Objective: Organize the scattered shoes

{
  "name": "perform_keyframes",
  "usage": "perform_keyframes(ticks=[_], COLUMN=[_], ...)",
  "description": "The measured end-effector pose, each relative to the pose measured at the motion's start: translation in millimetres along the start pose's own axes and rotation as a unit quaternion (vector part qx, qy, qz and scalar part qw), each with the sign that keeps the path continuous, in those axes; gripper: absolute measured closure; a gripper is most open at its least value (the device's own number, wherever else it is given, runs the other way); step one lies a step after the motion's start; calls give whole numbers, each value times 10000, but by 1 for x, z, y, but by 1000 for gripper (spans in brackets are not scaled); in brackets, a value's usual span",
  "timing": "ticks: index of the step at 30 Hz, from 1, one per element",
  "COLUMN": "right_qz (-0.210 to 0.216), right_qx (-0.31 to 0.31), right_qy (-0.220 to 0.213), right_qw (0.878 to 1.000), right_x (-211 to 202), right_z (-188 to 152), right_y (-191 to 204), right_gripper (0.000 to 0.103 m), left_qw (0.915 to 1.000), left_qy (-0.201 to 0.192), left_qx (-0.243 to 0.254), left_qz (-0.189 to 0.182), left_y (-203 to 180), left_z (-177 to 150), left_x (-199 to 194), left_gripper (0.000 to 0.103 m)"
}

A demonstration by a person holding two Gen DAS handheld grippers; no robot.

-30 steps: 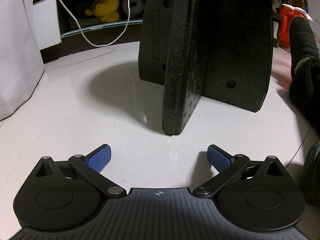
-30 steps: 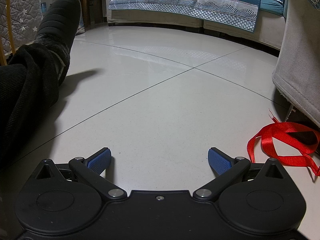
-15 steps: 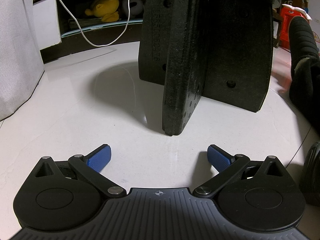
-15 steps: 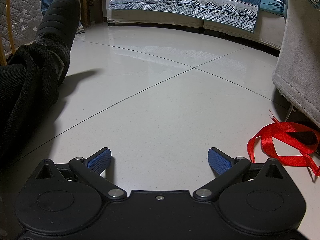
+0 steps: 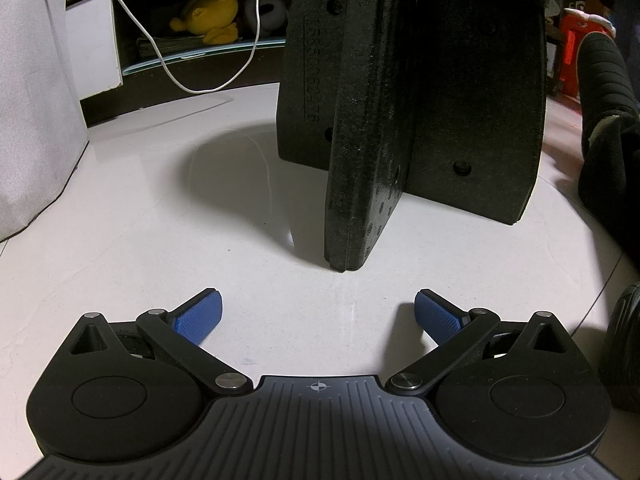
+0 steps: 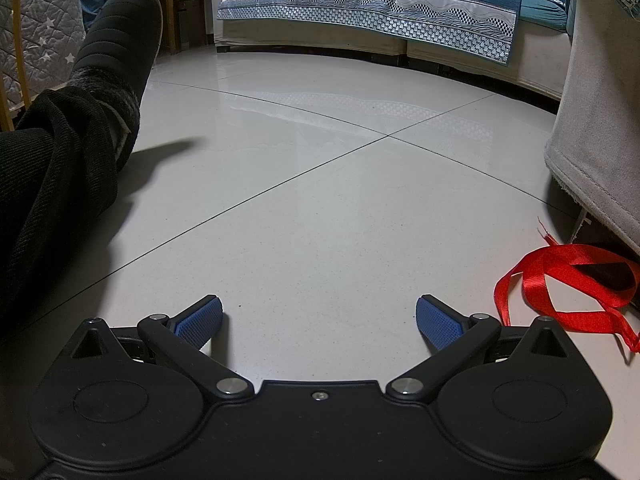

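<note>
My left gripper (image 5: 318, 312) rests low over the pale floor, open, nothing between its blue pads. A black ribbed shoe (image 5: 604, 76) on a person's foot shows at the right edge of the left wrist view. A dark rounded thing (image 5: 626, 344) at the lower right edge may be another shoe; I cannot tell. My right gripper (image 6: 319, 318) is also open and empty, low over the tiled floor. In the right wrist view a black ribbed shoe (image 6: 120, 28) is worn on a leg in dark trousers (image 6: 48, 184) at the left.
A black foam stand (image 5: 400, 120) with crossed panels rises just ahead of the left gripper. A white cable (image 5: 192, 80) hangs before a shelf holding a yellow plush toy (image 5: 208, 12). A red ribbon (image 6: 568, 284) lies by grey fabric (image 6: 596, 128). A blue sofa (image 6: 380, 12) lines the far side.
</note>
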State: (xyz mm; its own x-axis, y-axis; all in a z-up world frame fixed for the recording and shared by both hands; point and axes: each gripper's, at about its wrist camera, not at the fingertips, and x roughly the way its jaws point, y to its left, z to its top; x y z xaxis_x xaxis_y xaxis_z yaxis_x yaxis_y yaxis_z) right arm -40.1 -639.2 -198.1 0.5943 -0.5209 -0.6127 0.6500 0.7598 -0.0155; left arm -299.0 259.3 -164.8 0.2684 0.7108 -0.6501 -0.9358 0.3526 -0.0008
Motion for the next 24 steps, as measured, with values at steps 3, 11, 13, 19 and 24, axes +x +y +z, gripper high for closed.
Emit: perform_keyframes(ticks=[3, 11, 13, 19, 24], right_qz=[0, 0, 0, -1, -1], right_qx=[0, 0, 0, 0, 0], right_qy=[0, 0, 1, 0, 1], right_qw=[10000, 10000, 10000, 10000, 10000], right_x=[0, 0, 0, 0, 0], right_z=[0, 0, 0, 0, 0], right_y=[0, 0, 0, 0, 0], right_gripper=[0, 0, 0, 0, 0], left_qw=[10000, 9997, 9994, 9974, 9944], left_qy=[-2, 176, 263, 652, 984], left_qx=[1, 115, 137, 216, 268], left_qz=[1, -124, -151, -228, -272], left_y=[0, 3, 4, 5, 6], left_z=[0, 6, 8, 18, 26], left_x=[0, 2, 4, 8, 12], left_gripper=[0, 0, 0, 0, 0])
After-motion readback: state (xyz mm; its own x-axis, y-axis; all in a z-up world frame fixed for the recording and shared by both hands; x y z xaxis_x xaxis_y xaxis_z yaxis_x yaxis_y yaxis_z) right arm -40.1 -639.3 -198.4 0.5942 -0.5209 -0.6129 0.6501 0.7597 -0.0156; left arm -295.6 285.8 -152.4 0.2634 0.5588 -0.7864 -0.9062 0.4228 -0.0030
